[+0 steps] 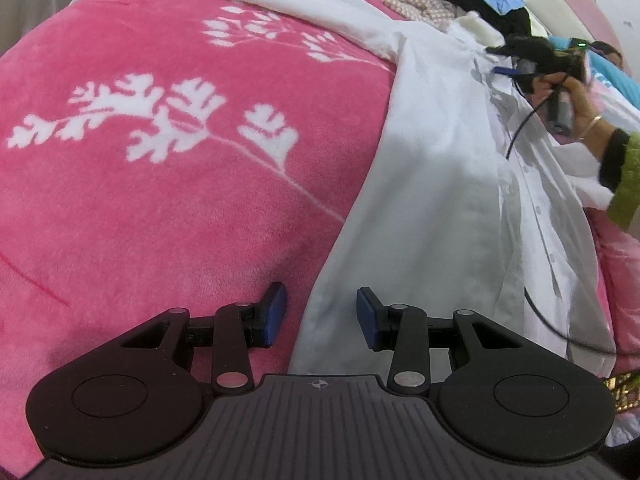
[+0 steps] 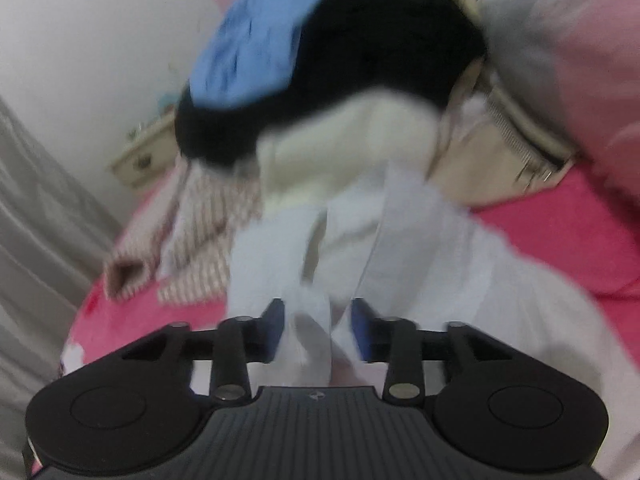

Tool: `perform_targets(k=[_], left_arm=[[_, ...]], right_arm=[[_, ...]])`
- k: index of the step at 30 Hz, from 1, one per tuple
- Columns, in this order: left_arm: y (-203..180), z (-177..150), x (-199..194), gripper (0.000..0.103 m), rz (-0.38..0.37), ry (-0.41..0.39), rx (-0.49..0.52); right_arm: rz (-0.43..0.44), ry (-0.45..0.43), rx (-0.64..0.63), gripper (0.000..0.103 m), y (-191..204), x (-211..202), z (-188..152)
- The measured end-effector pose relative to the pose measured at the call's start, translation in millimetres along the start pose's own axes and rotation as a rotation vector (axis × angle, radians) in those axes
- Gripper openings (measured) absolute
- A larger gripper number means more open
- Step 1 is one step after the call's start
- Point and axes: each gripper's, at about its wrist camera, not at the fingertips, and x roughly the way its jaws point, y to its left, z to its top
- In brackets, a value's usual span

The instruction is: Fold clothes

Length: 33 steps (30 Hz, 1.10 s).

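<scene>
**Between my pads, white cloth**

Between my left gripper (image 1: pixel 322 316)'s parted fingers lies the near edge of the white shirt (image 1: pixel 432 200), ungripped. Cloth also runs between my right gripper (image 2: pixel 318 330)'s spread fingers; blur hides any contact. Farther out, the shirt stretches across the pink blanket (image 1: pixel 160 208), a clothes pile (image 2: pixel 340 60) beyond.
</scene>
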Motion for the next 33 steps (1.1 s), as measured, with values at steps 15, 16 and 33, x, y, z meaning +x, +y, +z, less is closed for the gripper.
perform_targets(k=[15,16,33], left_arm=[[8.6,4.4,-0.2,0.039,-0.046,0.028,-0.029],[8.7,3.9,-0.5,0.039,-0.047,0.023,-0.034],[15.0,1.7,-2.5,0.037,-0.071,0.009,-0.065]], right_arm=[[0.293,0.319,-0.028,0.051,14.7,-164.8,-49.1],[0.262,0.364,-0.022,0.051,19.9,-162.3,-69.5],[-0.058,0.600,-0.883,0.030,120.6,-143.9,-275.9]])
